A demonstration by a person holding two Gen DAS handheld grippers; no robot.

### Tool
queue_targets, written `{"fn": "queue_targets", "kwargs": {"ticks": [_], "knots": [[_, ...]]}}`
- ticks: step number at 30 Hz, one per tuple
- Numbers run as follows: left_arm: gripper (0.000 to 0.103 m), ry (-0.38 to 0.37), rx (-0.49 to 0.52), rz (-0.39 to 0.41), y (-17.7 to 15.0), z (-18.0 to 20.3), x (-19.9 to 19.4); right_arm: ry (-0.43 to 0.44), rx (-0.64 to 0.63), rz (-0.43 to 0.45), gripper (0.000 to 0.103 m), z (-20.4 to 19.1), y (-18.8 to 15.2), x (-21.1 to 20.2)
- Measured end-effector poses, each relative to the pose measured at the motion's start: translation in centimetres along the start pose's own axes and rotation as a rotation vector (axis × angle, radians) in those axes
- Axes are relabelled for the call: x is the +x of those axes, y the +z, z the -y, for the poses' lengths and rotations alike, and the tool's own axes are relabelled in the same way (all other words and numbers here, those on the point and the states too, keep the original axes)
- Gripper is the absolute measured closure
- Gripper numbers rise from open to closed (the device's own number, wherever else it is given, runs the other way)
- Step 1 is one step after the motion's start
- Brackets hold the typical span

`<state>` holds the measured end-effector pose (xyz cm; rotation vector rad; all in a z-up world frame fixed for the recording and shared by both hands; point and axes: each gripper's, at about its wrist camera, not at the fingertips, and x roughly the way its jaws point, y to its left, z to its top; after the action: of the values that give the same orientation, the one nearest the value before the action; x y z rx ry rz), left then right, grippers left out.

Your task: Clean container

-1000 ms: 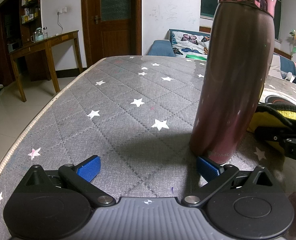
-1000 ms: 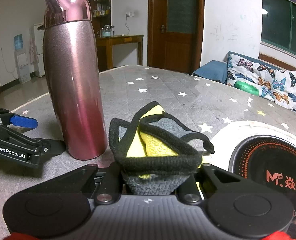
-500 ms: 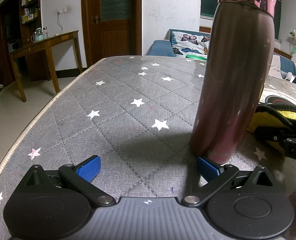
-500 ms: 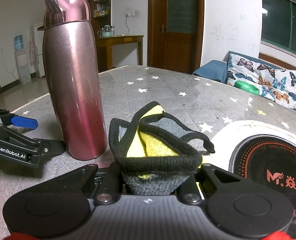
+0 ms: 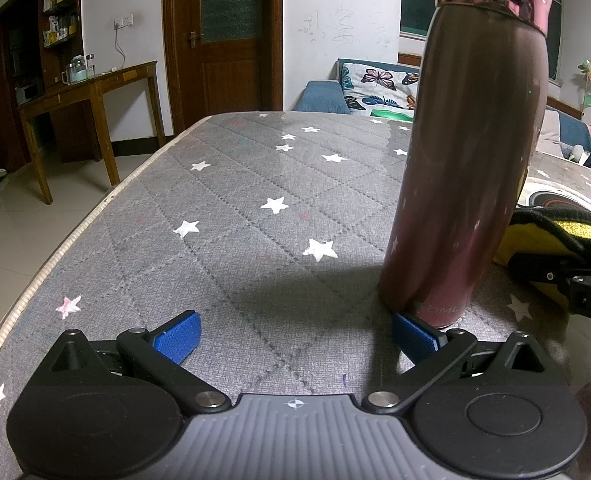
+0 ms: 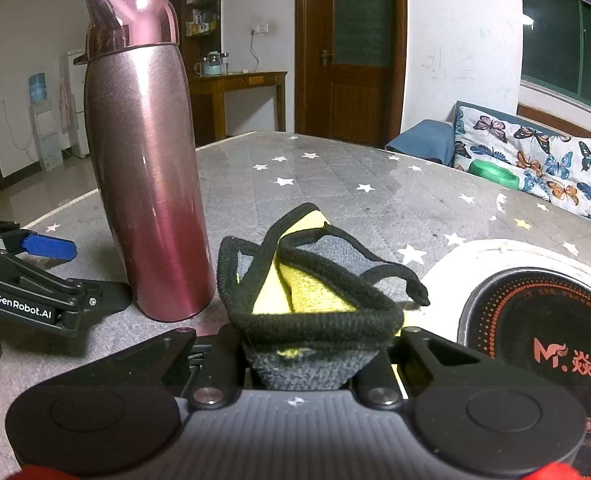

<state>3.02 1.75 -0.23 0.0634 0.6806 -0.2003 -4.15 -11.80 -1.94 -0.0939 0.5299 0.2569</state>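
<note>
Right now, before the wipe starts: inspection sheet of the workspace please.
Surface: grey quilted star-print cover, some faint coloured marks.
Job's things: tall pink metal bottle upright, shiny cap on; yellow-and-grey black-edged cloth beside it, not seen touching.
Clutter: round black induction cooker to the right; green object at the far edge.
Grippers: left gripper open, one blue pad at the bottle's base; right gripper shut on the cloth.
Cables: one hanging from a wall socket.
Surroundings: wooden door, side table, butterfly-print cushion.
</note>
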Motion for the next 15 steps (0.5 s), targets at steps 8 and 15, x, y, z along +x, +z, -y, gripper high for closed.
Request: {"fn": "queue_targets", "kwargs": {"ticks": [8,15], "knots": [[0.000,0.000,0.000,0.000,0.00,-0.02,0.01,0.000,0.001,0.000,0.088,0.02,0.01,-0.07],[0.000,0.000,0.000,0.000,0.01,-0.02,0.01,0.001,0.002,0.000,0.088,-0.11,0.01,-0.07]]}}
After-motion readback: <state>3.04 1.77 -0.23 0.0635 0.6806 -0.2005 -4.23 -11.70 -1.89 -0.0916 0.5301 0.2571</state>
